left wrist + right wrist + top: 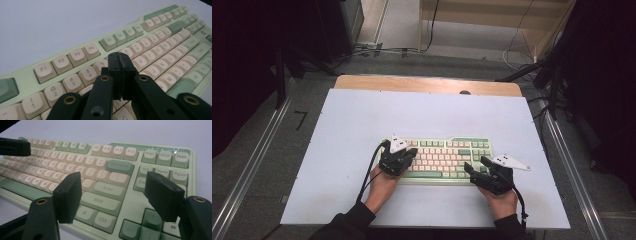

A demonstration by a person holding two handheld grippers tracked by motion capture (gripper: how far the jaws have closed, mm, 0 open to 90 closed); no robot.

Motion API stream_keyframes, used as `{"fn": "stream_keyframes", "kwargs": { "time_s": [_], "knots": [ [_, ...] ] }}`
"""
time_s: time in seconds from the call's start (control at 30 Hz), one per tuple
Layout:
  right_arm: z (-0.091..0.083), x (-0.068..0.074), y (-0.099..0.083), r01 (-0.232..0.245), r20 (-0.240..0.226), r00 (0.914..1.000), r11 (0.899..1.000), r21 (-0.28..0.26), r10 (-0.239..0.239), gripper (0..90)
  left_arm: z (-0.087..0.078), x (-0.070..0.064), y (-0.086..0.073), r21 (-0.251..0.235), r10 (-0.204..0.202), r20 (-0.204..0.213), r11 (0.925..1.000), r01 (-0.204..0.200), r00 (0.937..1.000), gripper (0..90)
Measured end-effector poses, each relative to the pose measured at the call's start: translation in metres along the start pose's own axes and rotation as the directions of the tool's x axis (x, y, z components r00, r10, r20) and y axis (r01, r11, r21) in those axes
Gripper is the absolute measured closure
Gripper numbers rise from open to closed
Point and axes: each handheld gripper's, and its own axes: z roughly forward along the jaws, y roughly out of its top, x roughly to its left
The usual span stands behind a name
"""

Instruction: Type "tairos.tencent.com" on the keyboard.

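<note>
Nearest the lower edge of the high view: two dark sleeves and hands entering from below, each carrying a black two-jaw gripper.

Left gripper (404, 156): over the left part of the keyboard (447, 146), grey three-cornered plate on top, cable trailing back along the forearm. In the left gripper view, jaws pressed flat together with nothing between them, tips (121, 61) poised over the number row near the 5 and 6 keys; whether touching a keycap, not discernible.

Right gripper (476, 169): at the right front corner of the keyboard, angled inward toward the keys. In the right gripper view, jaws spread wide (113, 192) and empty, framing the Enter, Shift and Ctrl keys and the arrow cluster, with the keyboard (105, 180) directly beneath and beyond.

Keyboard (150, 47): pale green case, cream and green keycaps, lying flat and square on the white tabletop (362, 120), slightly nearer the person's edge than the middle, long side parallel to that edge.

Beyond the white top: a strip of bare wood (427, 84) along the far edge, then grey floor with cables (372, 50) and pale wooden furniture (492, 15).
</note>
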Motion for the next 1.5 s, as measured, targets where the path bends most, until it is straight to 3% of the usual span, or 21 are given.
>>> {"fn": "stream_keyframes", "kwargs": {
  "time_s": [0.2,0.53,0.7,0.93,1.0,1.03,1.13,1.23,1.37,1.5],
  "knots": [
    [0.005,0.004,0.002,0.01,-0.014,0.9998,1.0,0.005,-0.01,28.5,-0.007,0.006,-0.002,-0.014,-0.026,-0.008,0.9996,0.026,0.9996,85.2],
    [0.012,0.009,0.006,0.029,-0.036,0.9989,0.999,0.012,-0.029,28.5,-0.018,0.017,-0.006,-0.031,-0.065,-0.032,0.9975,0.064,0.9974,61.7],
    [0.015,0.012,0.007,0.04,-0.046,0.9982,0.999,0.015,-0.039,28.5,-0.023,0.023,-0.008,-0.05,-0.071,-0.061,0.9964,0.068,0.9956,42.8],
    [0.02,0.018,0.01,0.058,-0.064,0.9963,0.998,0.016,-0.057,28.5,-0.032,0.029,-0.012,-0.076,-0.089,-0.11,0.9938,0.081,0.9899,38.2],
    [0.021,0.02,0.011,0.062,-0.07,0.9957,0.998,0.017,-0.061,28.5,-0.033,0.03,-0.013,-0.078,-0.094,-0.119,0.9933,0.085,0.9884,40.1],
    [0.022,0.021,0.011,0.065,-0.074,0.9953,0.998,0.017,-0.063,28.5,-0.035,0.029,-0.014,-0.085,-0.094,-0.123,0.9929,0.083,0.9879,45.5],
    [0.023,0.022,0.012,0.066,-0.079,0.9948,0.998,0.016,-0.065,28.5,-0.038,0.03,-0.015,-0.103,-0.103,-0.095,0.9903,0.093,0.9901,67.7],
    [0.025,0.023,0.012,0.071,-0.08,0.9944,0.997,0.02,-0.069,28.4,-0.037,0.03,-0.016,-0.086,-0.082,-0.056,0.9933,0.077,0.995,88.6],
    [0.025,0.024,0.013,0.075,-0.082,0.9939,0.997,0.02,-0.073,28.4,-0.031,0.027,-0.015,-0.053,-0.063,-0.022,0.9967,0.062,0.9978,90.0],
    [0.025,0.023,0.012,0.073,-0.08,0.9943,0.997,0.021,-0.071,28.3,-0.023,0.022,-0.015,-0.026,-0.049,-0.012,0.9984,0.049,0.9987,90.0]
  ]
}}
